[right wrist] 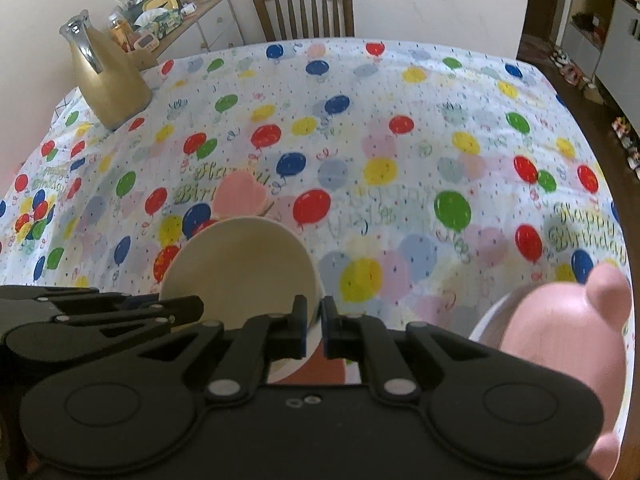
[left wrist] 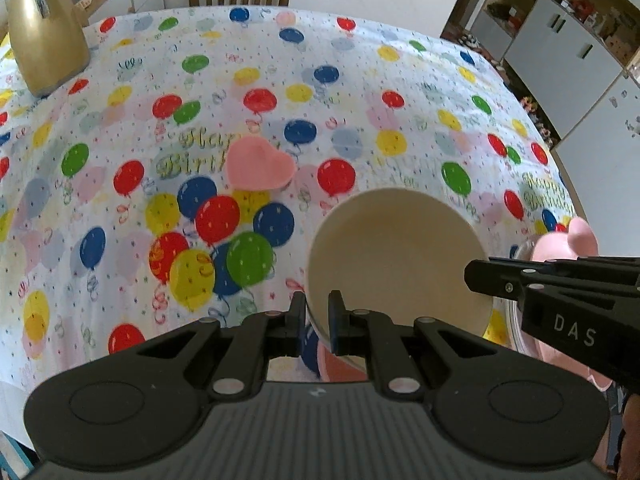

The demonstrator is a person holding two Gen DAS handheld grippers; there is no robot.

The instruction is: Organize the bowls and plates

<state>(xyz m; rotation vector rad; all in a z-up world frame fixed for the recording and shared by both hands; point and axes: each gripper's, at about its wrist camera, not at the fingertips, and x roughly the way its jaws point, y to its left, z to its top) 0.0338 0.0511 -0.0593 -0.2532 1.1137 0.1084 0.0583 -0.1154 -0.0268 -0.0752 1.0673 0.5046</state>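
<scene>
We hold the cream bowl (left wrist: 400, 264) by its rim, left gripper (left wrist: 316, 320) and right gripper (right wrist: 315, 320) both pinching it, low in both frames, with the pink heart dish (left wrist: 260, 166) beyond, up-left.

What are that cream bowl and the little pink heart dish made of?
The cream bowl looks like matte ceramic or melamine: smooth, opaque, a thin even rim, no gloss. The pink heart dish shows flat uniform colour and soft edges, probably plastic or silicone. Blur leaves both uncertain.
</scene>
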